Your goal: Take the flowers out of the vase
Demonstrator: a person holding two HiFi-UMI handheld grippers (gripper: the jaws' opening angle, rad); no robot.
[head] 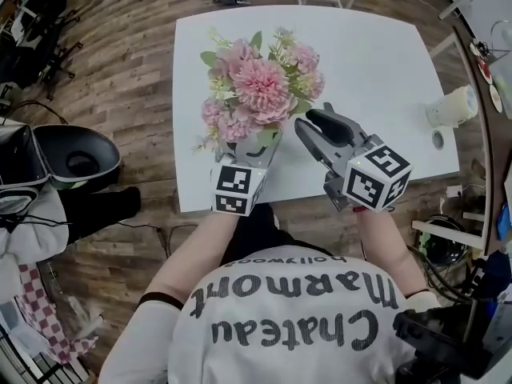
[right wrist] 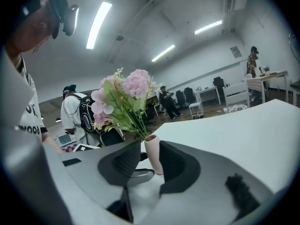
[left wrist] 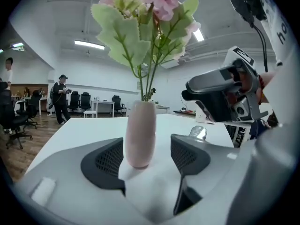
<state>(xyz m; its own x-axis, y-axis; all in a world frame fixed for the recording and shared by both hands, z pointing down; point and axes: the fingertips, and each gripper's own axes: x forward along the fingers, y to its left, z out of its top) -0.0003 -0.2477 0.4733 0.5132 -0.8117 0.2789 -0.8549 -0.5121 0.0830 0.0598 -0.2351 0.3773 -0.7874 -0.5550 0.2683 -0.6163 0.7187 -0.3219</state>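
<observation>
My left gripper (left wrist: 147, 145) stands released, jaws wide apart on either side of the slim pale pink vase (left wrist: 139, 135), pads not pressing it. The vase stands upright on the white rectangular table (head: 376, 62) and holds the bunch of pink flowers with green leaves (head: 256, 86). My right gripper (right wrist: 150, 154) hangs just beside it, jaws parted and empty.

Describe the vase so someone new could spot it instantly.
Start at the white table; toward its near edge stands a bunch of pink flowers. The vase under them is slim, pale pink and upright, between the open fingers of the left gripper, the only thing there holding stems.
</observation>
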